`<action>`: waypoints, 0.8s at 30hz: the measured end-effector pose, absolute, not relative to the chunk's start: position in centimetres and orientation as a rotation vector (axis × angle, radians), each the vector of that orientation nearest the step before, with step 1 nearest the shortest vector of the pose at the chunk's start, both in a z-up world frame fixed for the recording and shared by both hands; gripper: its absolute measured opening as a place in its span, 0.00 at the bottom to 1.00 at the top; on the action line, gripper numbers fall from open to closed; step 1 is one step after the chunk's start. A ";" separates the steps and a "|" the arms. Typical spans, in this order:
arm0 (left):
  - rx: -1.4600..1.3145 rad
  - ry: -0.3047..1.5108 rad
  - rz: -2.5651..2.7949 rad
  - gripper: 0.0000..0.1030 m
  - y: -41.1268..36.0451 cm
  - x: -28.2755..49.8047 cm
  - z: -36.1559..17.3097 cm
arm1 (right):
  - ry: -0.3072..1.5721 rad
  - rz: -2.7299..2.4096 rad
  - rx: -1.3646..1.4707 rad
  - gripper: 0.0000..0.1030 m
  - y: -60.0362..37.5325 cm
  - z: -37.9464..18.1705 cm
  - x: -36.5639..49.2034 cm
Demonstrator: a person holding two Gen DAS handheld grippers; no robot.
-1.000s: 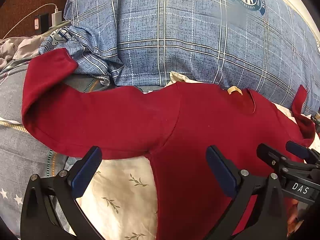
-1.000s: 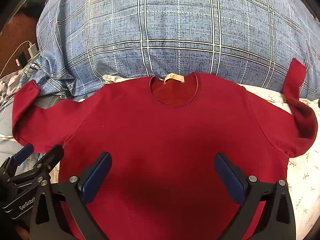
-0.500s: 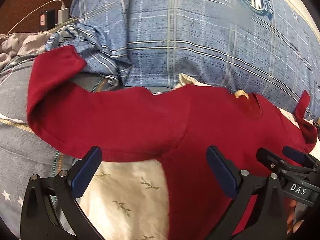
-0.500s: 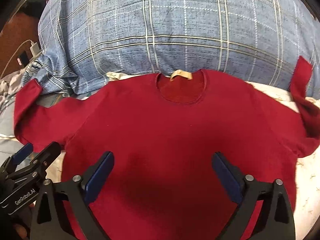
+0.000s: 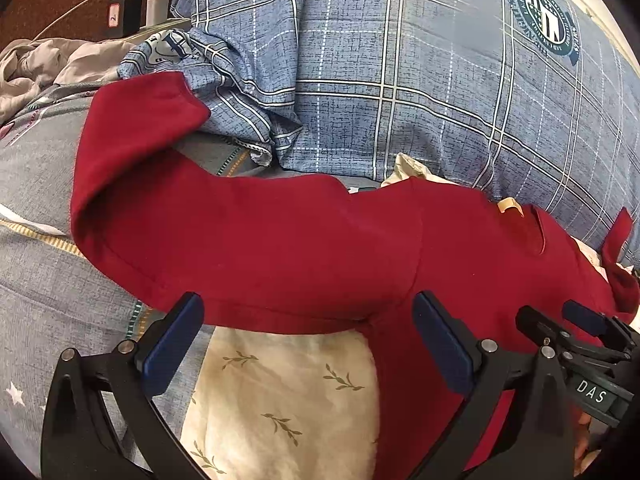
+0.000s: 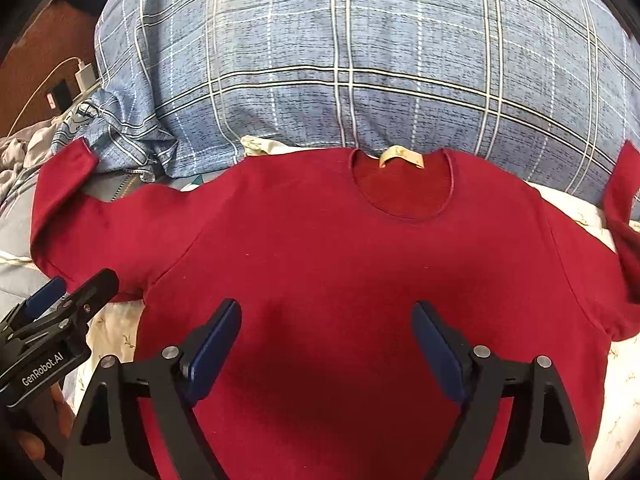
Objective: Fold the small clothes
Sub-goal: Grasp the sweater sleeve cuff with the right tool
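Red long-sleeve top (image 6: 340,280) lies face up and spread flat on the bed's cream leaf-print sheet (image 5: 288,400), collar and tan neck label (image 6: 400,157) butted against the blue plaid pillow (image 6: 360,60). Looks laid out this way so both sleeves are reachable for a first fold; no fold made yet, by my read. Left tool (image 5: 306,344) gaping wide, holding nothing, hovering just at the lower hem of the left sleeve (image 5: 240,248) near the armpit, probably lining up to pick the sleeve. Right tool (image 6: 326,344) also spread wide and empty, centred over the chest. Body is smooth, few wrinkles. Left cuff (image 5: 148,100) curls up against the pillow's bunched corner; right cuff (image 6: 622,184) also stands up against the pillow. Both need flattening or they'll bulk the fold.
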State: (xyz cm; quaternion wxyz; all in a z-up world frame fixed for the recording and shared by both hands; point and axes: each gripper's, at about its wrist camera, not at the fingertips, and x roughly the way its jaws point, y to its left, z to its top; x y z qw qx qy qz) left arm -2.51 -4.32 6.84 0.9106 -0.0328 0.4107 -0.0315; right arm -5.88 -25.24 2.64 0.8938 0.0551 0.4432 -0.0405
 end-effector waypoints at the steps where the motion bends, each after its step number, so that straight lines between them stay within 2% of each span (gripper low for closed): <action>1: -0.064 0.849 -0.060 1.00 -4.2 -2.5 6.8 | 0.920 -0.081 0.107 0.84 -25.1 2.7 -5.8; 9: -0.018 0.869 0.070 1.00 -0.8 -2.7 6.9 | 0.897 0.042 0.154 0.72 -23.7 4.8 -3.3; 15: -0.109 0.869 0.181 1.00 2.6 -3.0 6.8 | 0.960 0.403 0.233 0.72 -17.1 6.3 2.5; 19: -0.072 0.864 0.197 1.00 2.9 -2.7 6.6 | 1.001 0.548 0.248 0.73 -12.7 6.7 7.1; 24: -0.064 0.885 0.186 1.00 3.1 -2.2 5.9 | 1.104 0.697 0.333 0.74 -7.4 4.3 13.6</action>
